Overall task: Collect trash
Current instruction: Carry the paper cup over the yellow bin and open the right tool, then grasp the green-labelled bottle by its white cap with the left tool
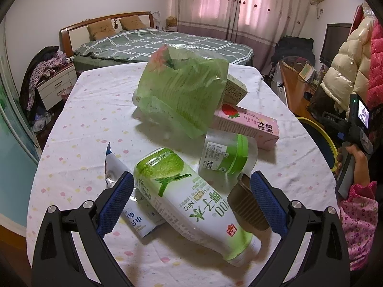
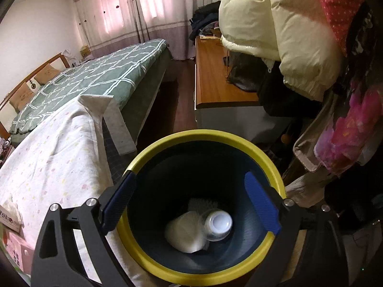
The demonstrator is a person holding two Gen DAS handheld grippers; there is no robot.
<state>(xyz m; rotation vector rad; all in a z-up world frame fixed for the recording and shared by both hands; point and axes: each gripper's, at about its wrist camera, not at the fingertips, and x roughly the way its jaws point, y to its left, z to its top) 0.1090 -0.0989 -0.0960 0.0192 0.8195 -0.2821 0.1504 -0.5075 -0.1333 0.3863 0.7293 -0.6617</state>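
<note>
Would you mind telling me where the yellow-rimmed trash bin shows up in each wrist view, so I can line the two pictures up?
Left wrist view: only an arc of the trash bin rim shows at the right edge, beyond the table.
Right wrist view: the trash bin fills the lower centre, seen from above, between the open fingers of the right gripper.
Shared landmark: the green checked bed.

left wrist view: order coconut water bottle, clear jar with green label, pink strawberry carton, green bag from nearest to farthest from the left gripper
1. coconut water bottle, between the left gripper fingers
2. clear jar, just beyond, right
3. pink strawberry carton, behind the jar
4. green bag, mid-table
</note>
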